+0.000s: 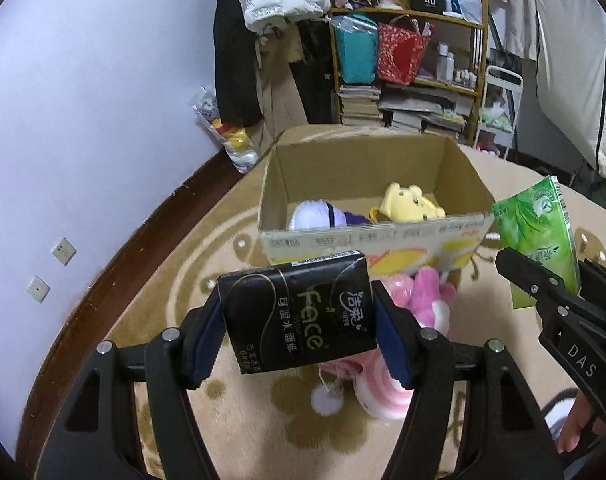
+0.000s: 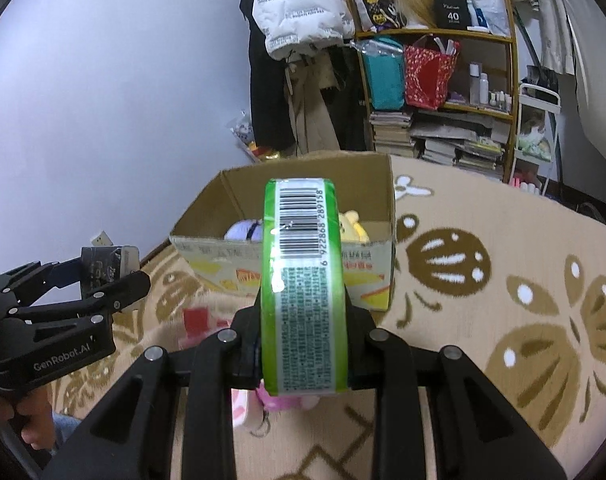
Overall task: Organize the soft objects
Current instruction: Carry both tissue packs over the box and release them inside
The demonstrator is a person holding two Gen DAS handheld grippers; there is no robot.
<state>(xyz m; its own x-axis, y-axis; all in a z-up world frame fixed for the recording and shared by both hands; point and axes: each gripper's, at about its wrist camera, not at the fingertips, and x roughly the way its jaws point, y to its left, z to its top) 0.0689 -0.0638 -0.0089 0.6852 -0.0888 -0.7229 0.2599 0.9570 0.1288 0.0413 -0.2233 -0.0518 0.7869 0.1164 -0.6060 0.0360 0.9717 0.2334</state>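
The left gripper (image 1: 299, 316) holds a black tissue pack (image 1: 299, 312). Its jaws press on both sides of the pack, and the pack sits a little tilted between the blue pads (image 1: 207, 340). The pack hangs in the air over the rug (image 1: 207, 256), just in front of the cardboard box (image 1: 367, 240).

The right gripper (image 2: 303, 332) holds a green tissue pack (image 2: 303, 280). Its jaws squeeze the pack on its two wide sides, so the thin edge with the barcode faces the camera. The pack stands upright in the jaws. It is also in the air, in front of the box. In the left view the green pack (image 1: 539, 232) shows at the right side, near the box's right corner.

The box is open at the top and stands on the rug. Inside it lie a yellow bear toy (image 1: 411, 204) and a white and purple soft toy (image 1: 319, 214). They rest side by side on the bottom of the box.

A pink plush toy (image 1: 427, 300) lies on the rug, just in front of the box and under the two grippers. The black pack hides part of it.

Behind the box stands a wooden shelf (image 1: 407, 12) with bags, books and bottles. A white puffy coat (image 2: 295, 4) hangs next to it.
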